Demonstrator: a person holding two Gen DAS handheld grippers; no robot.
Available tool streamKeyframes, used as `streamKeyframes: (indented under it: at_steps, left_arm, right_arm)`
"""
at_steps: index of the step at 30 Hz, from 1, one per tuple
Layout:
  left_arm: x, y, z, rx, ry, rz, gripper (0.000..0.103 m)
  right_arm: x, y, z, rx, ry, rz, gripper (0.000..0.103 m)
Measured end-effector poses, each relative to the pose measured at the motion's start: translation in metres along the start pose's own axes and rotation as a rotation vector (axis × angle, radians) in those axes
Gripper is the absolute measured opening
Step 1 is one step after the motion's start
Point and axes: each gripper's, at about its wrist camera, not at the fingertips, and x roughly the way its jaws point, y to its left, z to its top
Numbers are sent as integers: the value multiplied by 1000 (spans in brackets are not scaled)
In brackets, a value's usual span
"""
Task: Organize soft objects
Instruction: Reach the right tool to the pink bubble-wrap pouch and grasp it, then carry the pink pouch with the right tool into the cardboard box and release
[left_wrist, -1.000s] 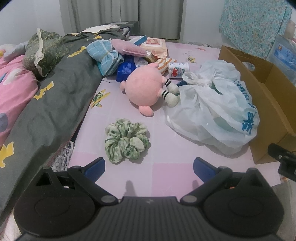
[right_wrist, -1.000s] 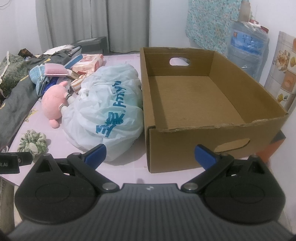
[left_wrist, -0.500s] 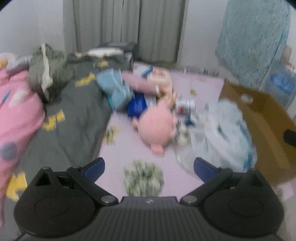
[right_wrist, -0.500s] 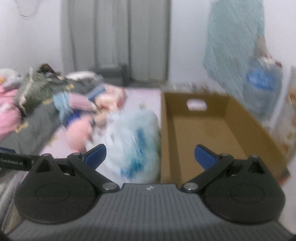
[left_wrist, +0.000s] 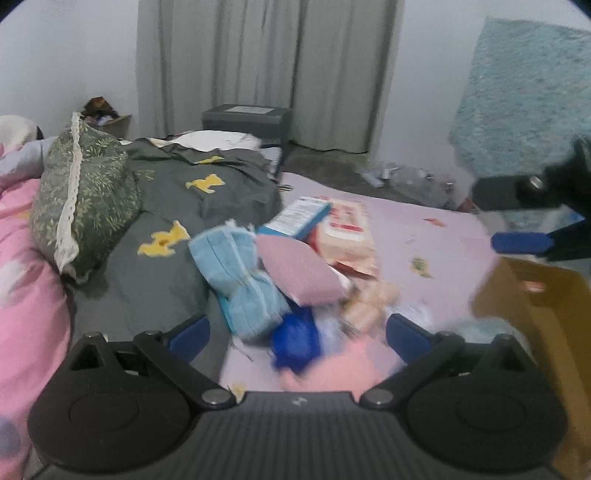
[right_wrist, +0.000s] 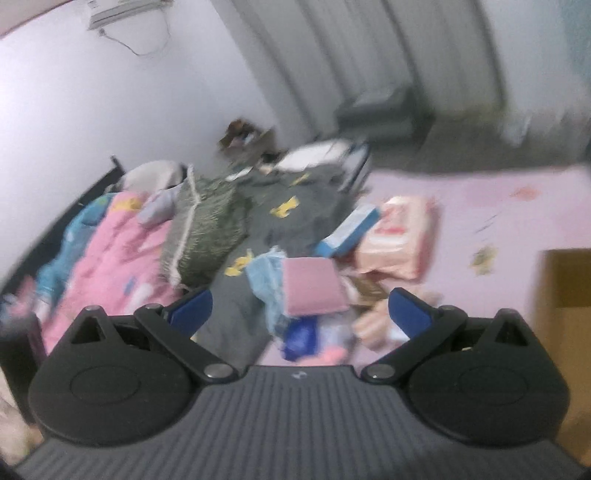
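At frame bottom, left gripper (left_wrist: 295, 334) is seen spread wide, nothing held | right gripper (right_wrist: 299, 308) likewise spread, empty | mid-frame: blurred pink plush (left_wrist: 343, 365), blue towel (left_wrist: 240, 280), pink pad (left_wrist: 299, 273) heaped on lilac mat (left_wrist: 424, 236) | right edge: cardboard box (left_wrist: 535, 295) | upper left: green cushion (left_wrist: 81, 195).

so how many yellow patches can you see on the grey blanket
3 in the left wrist view: one far back, one mid-blanket, one nearest, beside the blue towel. Folds of the grey blanket and the green pillow may hide more.
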Motion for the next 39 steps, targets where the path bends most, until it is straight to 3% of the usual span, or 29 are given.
streamKeyframes:
  at_steps: [2, 6, 9, 11, 12, 14, 18, 23, 27, 31, 39]
  left_arm:
    - [23, 4, 11, -10, 33, 23, 90]
    - [64, 21, 31, -104, 96, -44, 72]
    - [92, 25, 41, -137, 127, -83, 60]
    - [109, 25, 45, -145, 157, -83, 51]
    - [118, 25, 47, -151, 173, -86, 48]
    - [132, 28, 49, -156, 203, -97, 46]
    - [151, 31, 47, -162, 251, -91, 47]
    - [159, 35, 47, -194, 248, -108, 47]
    - [152, 31, 52, -192, 228, -97, 45]
    - [120, 23, 62, -169, 170, -111, 45]
    - [29, -34, 83, -87, 21, -187, 44]
  right_arm:
    - [44, -15, 19, 79, 52, 31, 102]
    - [127, -44, 39, 161, 140, 53, 101]
    - [178, -61, 46, 183, 199, 61, 90]
    - [206, -74, 47, 228, 242, 83, 75]
    - [219, -79, 46, 256, 267, 98, 72]
    - [229, -85, 41, 273, 307, 120, 61]
    - [255, -86, 36, 264, 360, 96, 53]
    - [275, -89, 31, 305, 380, 118, 53]
    - [275, -91, 29, 342, 391, 121, 53]
    - [251, -81, 37, 337, 352, 160, 52]
    - [135, -63, 58, 302, 205, 226, 52]
